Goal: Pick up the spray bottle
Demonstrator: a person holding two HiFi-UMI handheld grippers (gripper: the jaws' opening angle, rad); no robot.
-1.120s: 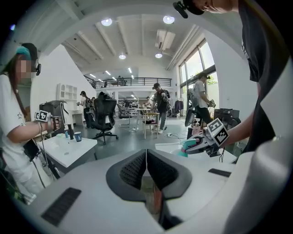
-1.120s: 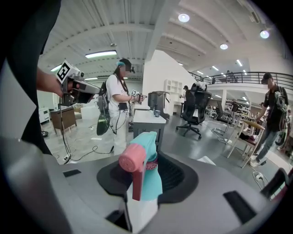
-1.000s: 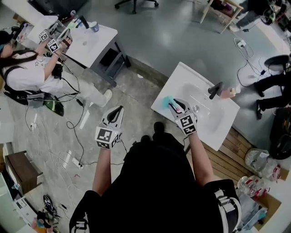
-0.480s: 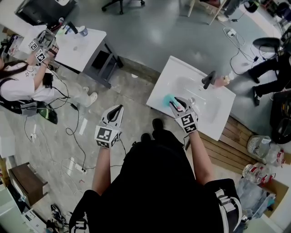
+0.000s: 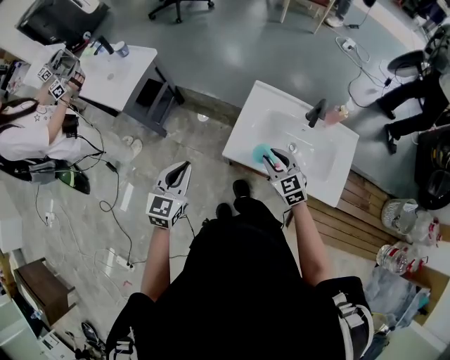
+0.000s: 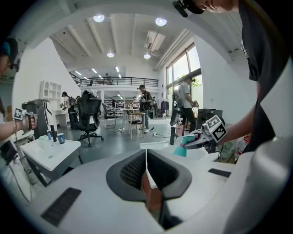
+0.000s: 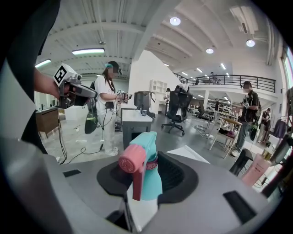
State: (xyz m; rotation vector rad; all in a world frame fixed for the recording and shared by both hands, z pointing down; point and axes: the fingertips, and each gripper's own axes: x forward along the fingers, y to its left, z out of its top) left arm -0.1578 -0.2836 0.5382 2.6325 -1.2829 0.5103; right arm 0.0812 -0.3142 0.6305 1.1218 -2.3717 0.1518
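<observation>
Head view puts the spray bottle (image 5: 261, 152) at your 1 o'clock, held by your right gripper (image 5: 273, 162). Its jaws are closed partway on the teal body just under the pink nozzle head. The bottle sits over the near-left corner of a white tabletop (image 5: 256, 116); you cannot tell whether its base touches it.

Your left gripper (image 5: 181, 169) hovers at 11 o'clock over the floor (image 5: 211, 140), jaws pressed together with nothing between them.

Past the bottle, a basin (image 5: 313, 158) is sunk into the tabletop. A black faucet (image 5: 316, 112) stands at its far rim, with a pink bottle (image 5: 336, 112) just beside that at 3 o'clock. Both are well apart from your jaws.

Wooden planks (image 5: 358, 211) lie on the floor at 3 o'clock, against the tabletop's side. At 10 o'clock, a second tabletop (image 5: 133, 67) stands near another person (image 5: 28, 130) who holds grippers, and cables (image 5: 112, 211) trail across the mottled grey floor. An office chair (image 5: 176, 5) stands at 12 o'clock.

Left gripper view shows a high white hall with round ceiling lights, a railed mezzanine (image 6: 119, 81) and tall windows (image 6: 183, 68). The only print visible is the black-and-white square markers on the cubes of both your grippers.
</observation>
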